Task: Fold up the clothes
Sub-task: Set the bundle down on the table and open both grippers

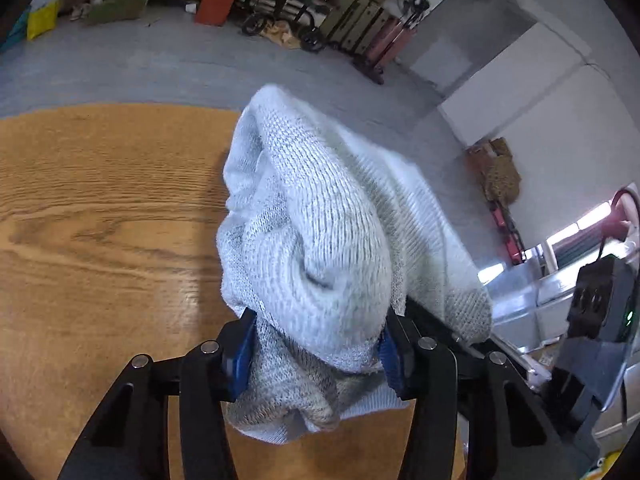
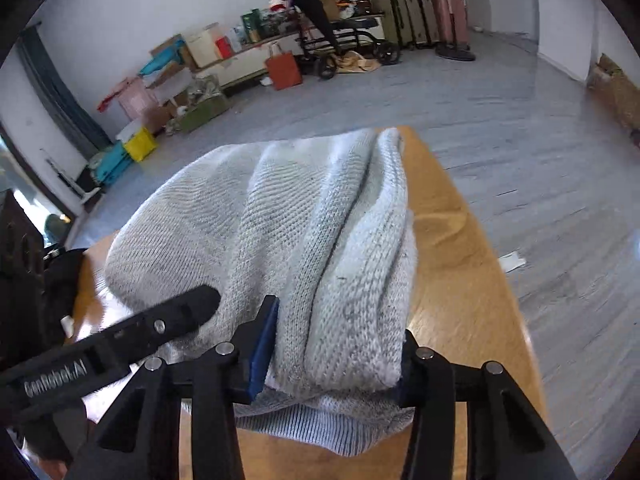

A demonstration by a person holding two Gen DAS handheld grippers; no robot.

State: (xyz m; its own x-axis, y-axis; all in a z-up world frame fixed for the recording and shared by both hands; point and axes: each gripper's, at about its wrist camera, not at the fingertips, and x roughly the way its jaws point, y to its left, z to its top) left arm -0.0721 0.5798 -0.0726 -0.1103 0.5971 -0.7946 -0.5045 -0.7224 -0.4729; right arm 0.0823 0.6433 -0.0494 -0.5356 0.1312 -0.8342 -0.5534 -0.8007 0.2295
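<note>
Left wrist view: a pale grey knitted garment (image 1: 320, 232) is seen bunched into thick rolls between the blue-padded fingers (image 1: 242, 354) of the left gripper (image 1: 316, 354), which are closed partway and pressed against the fabric on both sides. The knit is coarse and flecked with darker grey, and a ribbed hem hangs below the pads. The bundle is held over the edge of a wooden table (image 1: 100, 220), with grey floor (image 1: 160, 64) beyond.

In the right wrist view, the same garment (image 2: 304, 240) is shown gathered in long lengthwise folds and gripped by the right gripper (image 2: 332, 356), its fingers (image 2: 264, 344) likewise half closed on the cloth. The table (image 2: 460, 280) lies underneath, and the black body of the other gripper (image 2: 120, 344) is seen at the left.
</note>
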